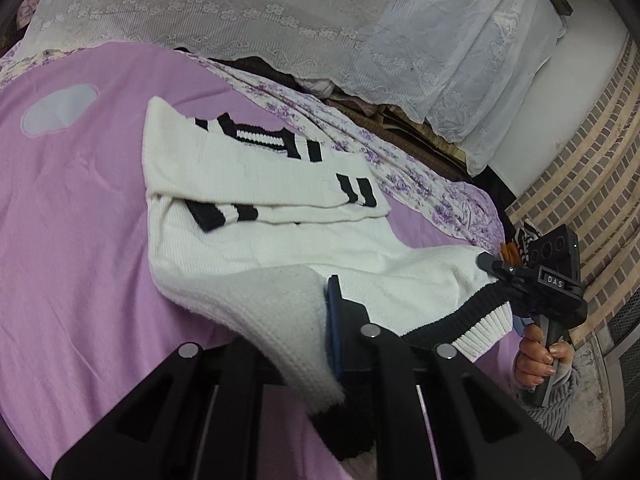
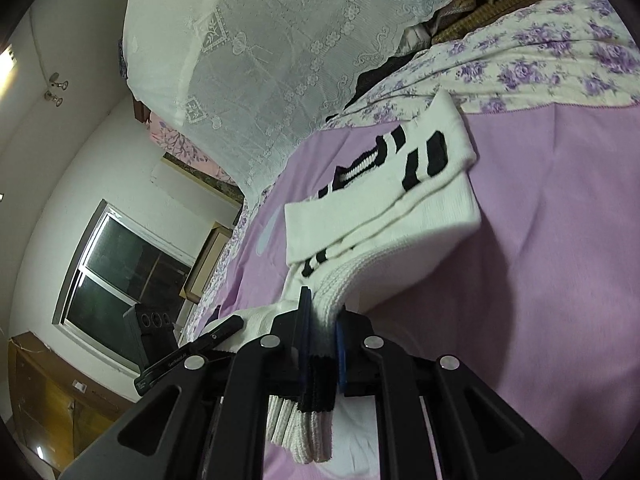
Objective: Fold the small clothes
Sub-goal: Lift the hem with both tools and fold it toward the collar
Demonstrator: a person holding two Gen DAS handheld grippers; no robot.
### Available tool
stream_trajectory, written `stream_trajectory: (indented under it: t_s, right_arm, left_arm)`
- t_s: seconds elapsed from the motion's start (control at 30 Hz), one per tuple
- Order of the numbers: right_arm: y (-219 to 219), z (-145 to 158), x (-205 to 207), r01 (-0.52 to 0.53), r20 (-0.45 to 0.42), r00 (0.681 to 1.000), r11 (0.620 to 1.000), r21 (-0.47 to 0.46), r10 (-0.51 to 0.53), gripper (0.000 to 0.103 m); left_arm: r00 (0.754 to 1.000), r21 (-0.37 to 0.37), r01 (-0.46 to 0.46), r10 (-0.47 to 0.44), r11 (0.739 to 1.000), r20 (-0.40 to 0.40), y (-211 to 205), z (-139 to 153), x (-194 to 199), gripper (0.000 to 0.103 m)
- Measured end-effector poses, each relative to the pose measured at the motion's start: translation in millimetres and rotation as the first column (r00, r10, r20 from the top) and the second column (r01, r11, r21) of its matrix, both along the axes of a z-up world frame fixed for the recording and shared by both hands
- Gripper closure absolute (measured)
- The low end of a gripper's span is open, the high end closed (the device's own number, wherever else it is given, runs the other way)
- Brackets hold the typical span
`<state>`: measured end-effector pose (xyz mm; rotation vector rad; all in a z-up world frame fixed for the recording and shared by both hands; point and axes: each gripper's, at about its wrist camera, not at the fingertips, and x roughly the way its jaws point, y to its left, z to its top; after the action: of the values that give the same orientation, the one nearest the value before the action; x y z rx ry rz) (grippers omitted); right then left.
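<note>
White knit with black stripes, the sweater (image 1: 248,184) lies on the lilac sheet (image 1: 80,208) of the bed, and everything else I place against it; its sleeves are folded across the chest, striped cuffs crossing near the striped collar, which sits at the far end of the sweater from me; the near end, the hem, is lifted off the sheet and hangs between my two tools. My left gripper (image 1: 320,320) is clamped tight on one corner of that hem; the thick white knit bulges out past the blue pad (image 1: 334,320) and runs down between the black fingers. My right gripper (image 2: 320,336) is likewise closed on the other hem corner; the ribbed black and white edge (image 2: 312,412) is squeezed between its two blue pads and dangles below them. From the left wrist view, the right gripper shows at the sweater's right side, biting the black rib band, with my right hand (image 1: 540,360) wrapped round its handle below. Beyond the sweater's collar end a floral purple coverlet (image 1: 400,160) borders the sheet; farther back still, a white lace cloth (image 1: 280,20) is draped over a pile. Off to the sweater's left in the right wrist view, a dark window (image 2: 120,272) sits in a white wall.
</note>
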<state>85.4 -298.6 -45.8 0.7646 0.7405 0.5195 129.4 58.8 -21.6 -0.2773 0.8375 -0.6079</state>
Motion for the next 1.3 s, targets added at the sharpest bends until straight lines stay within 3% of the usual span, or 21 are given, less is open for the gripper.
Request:
stream_trajectory:
  t_s: [0.33, 0.9, 1.3]
  right_arm:
    - [-3, 9, 47, 0.023, 0.001, 1.000, 0.999, 0.047, -0.023, 0.092]
    - [0, 20, 125, 0.022, 0.004, 1.000, 0.995, 0.097, -0.022, 0.092]
    - [-4, -15, 178, 0.045, -0.074, 0.997, 0.994, 0.101, -0.037, 0.092]
  left_arm:
    - [0.999, 0.036, -0.023, 0.022, 0.999, 0.031, 0, 17, 37, 0.094]
    - [0.996, 0.021, -0.079, 0.078, 0.997, 0.031, 7, 27, 104, 0.094]
    - [0.994, 0.052, -0.102, 0.104, 0.993, -0.039, 3, 2, 159, 0.094]
